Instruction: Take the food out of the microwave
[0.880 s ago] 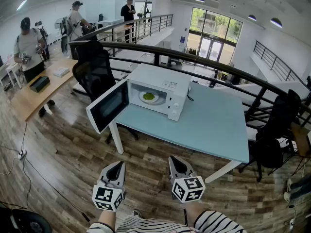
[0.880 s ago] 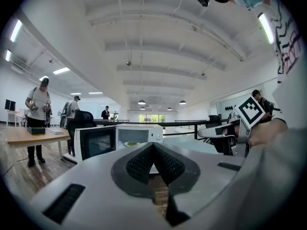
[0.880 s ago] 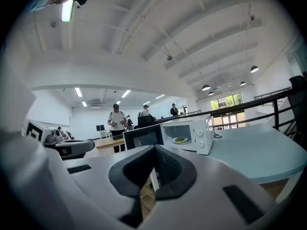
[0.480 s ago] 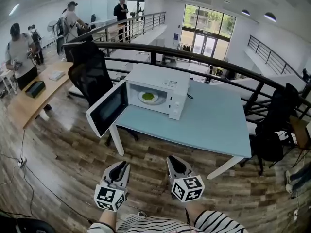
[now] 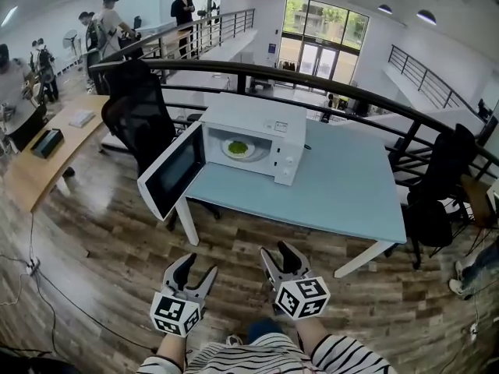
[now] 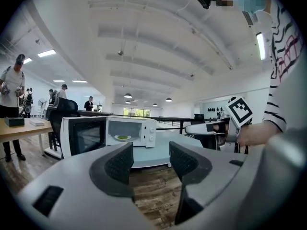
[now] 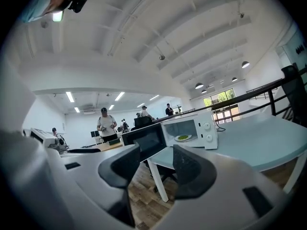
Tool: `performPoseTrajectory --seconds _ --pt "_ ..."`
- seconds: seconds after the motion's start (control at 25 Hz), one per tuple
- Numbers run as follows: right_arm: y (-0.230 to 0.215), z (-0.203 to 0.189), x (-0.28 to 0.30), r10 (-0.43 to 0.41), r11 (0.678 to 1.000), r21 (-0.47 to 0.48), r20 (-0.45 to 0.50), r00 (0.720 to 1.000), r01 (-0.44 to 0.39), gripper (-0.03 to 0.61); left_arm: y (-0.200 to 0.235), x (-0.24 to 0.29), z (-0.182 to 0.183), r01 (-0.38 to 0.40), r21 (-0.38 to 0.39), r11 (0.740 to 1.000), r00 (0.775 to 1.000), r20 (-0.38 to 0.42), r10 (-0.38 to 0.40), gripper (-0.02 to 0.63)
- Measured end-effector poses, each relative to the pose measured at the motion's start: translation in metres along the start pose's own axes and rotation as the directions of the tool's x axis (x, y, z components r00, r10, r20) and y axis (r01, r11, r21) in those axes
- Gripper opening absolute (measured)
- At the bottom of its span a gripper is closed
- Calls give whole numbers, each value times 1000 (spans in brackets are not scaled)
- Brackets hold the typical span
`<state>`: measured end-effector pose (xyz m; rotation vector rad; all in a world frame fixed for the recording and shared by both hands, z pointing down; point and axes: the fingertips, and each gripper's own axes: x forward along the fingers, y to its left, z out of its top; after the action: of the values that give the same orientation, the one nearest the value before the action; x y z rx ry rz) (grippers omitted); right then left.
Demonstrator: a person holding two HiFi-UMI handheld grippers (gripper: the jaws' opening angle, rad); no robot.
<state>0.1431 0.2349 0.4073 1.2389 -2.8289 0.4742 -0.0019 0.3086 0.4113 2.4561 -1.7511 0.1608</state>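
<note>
Inside the open microwave [image 5: 269, 127] sits the plate of food [image 5: 238, 148], likely stiff, light and breakable, best pinched at its rim; left tongs [image 5: 197, 269] and right tongs [image 5: 278, 253] gape empty, well short of it.

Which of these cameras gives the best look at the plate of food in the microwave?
The head view: it looks down into the open microwave, so the plate shows its round face and green food. Both gripper views look almost level and catch it small and nearly edge-on.
</note>
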Motion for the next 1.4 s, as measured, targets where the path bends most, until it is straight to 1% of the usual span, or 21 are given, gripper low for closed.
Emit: performPoseTrajectory --seconds 0.2,0.36,0.76,1.12,1.4 --pt "-7 -1 20 -9 1000 19 -13 1000 9 208 17 13 -5 -2 -18 1000 1000 -7 2 215" --pt "-22 2 48 -10 1000 25 -22 1000 10 207 37 34 -7 -16 -27 1000 1000 -11 16 215" --pt "-76 21 129 9 1000 26 -50 999 -8 207 84 120 1 -58 -59 997 998 -24 56 215" --pt "-124 23 183 69 997 28 -115 991 -67 207 103 197 11 -81 -53 995 996 -49 78 215" --pt "-145 24 216 104 994 38 -142 984 -99 207 112 240 3 -87 -52 995 993 -84 83 215"
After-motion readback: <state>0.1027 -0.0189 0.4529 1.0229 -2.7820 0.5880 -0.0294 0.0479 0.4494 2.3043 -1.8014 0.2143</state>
